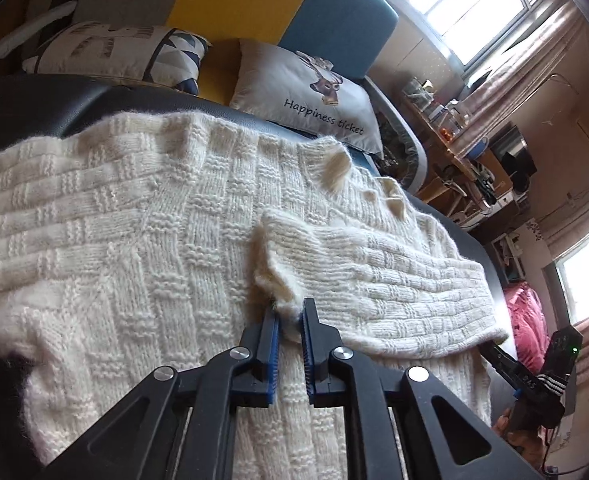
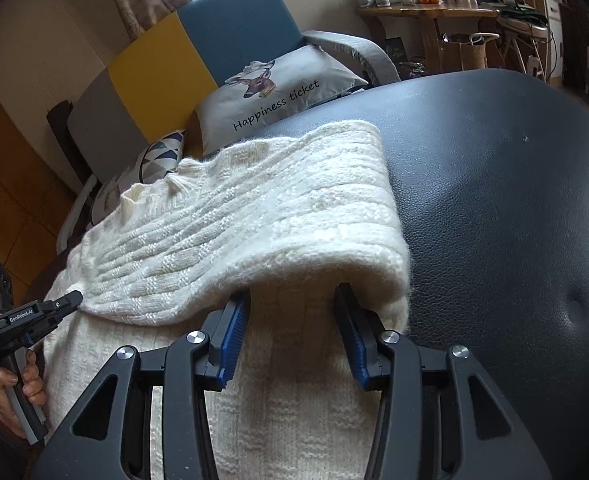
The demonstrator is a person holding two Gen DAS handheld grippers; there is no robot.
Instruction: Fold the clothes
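While the cream knit sweater lay spread across the black padded surface, filling centre frame, its sleeve was folded over the body toward lower right. L gripper stood slightly parted w/ the fuzzy cuff between its blue pads; firm pinch or not: can't tell. R gripper was released, jaws wide, tips under the folded sleeve edge. Deer-print pillow sat upper centre.

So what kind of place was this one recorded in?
Most likely a lived-in home, a living room or bedsit. A sofa in yellow and blue panels carries a "Happiness ticket" pillow, a cluttered wooden side table stands nearby, and curtained windows light a cream knit sweater on a black padded surface.
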